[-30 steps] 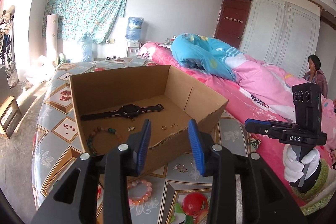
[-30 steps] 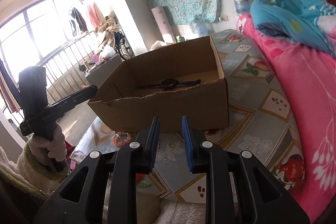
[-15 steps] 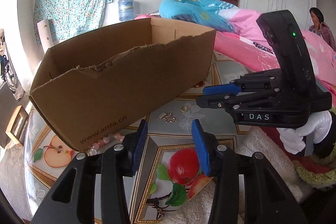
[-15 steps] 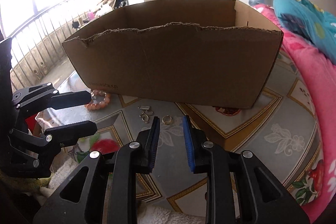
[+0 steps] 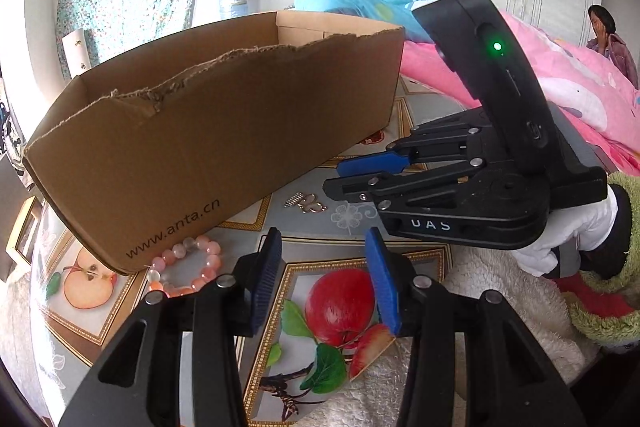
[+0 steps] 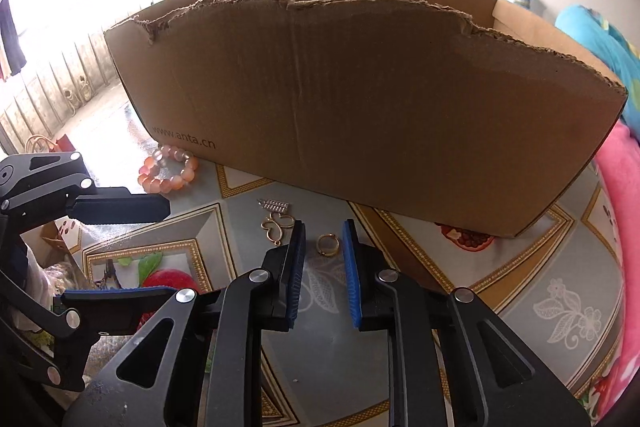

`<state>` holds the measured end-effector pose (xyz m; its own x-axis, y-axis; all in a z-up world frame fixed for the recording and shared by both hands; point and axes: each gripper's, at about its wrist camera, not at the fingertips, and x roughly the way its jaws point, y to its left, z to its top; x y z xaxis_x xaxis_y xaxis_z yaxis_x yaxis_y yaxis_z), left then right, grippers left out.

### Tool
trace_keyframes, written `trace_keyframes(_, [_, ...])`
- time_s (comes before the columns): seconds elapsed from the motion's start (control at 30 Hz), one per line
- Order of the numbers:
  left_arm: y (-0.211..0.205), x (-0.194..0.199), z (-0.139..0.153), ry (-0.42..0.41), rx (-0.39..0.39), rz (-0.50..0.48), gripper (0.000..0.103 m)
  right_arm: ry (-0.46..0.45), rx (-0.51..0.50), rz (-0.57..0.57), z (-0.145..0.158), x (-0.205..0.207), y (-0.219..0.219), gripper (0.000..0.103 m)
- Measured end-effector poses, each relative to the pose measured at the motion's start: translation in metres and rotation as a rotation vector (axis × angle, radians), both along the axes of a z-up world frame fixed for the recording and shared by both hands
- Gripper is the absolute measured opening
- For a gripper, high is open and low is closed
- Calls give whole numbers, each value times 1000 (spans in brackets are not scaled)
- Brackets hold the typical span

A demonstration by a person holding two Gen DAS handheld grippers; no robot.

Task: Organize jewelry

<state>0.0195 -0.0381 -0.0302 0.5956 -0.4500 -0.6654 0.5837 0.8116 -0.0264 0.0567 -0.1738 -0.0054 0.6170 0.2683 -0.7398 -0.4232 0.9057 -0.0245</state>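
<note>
A gold ring [image 6: 329, 245] lies on the fruit-patterned tablecloth [image 6: 400, 307] between the blue pads of my right gripper [image 6: 324, 227]. Its jaws are closing, and a small gap remains on each side of the ring. Just left lie a gold pendant [image 6: 276, 225] and a small silver charm [image 6: 274, 205]. A pink bead bracelet [image 5: 188, 267] rests against the front of the cardboard box [image 5: 208, 139]. My left gripper [image 5: 323, 239] hovers open and empty over the cloth, right of the bracelet. My right gripper [image 5: 340, 177] reaches in from the right.
The tall box wall [image 6: 360, 107] hides the box's contents. A pink blanket [image 5: 560, 83] covers the bed on the right, where a person [image 5: 610, 39] sits far back. White fleece [image 5: 500, 307] lies at the table's near edge.
Both grippers have come down from above the box to the cloth in front of it. The right gripper has closed in around the ring and its jaws have narrowed.
</note>
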Motion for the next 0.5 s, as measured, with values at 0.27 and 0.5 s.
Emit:
trace_keyframes(0.27, [-8, 5, -9, 21, -14, -5, 42, 51, 61, -110, 3, 13, -30, 10])
trace_keyframes(0.5, [-16, 25, -11, 28, -30, 16, 42, 107, 202, -240, 0, 13, -76, 9])
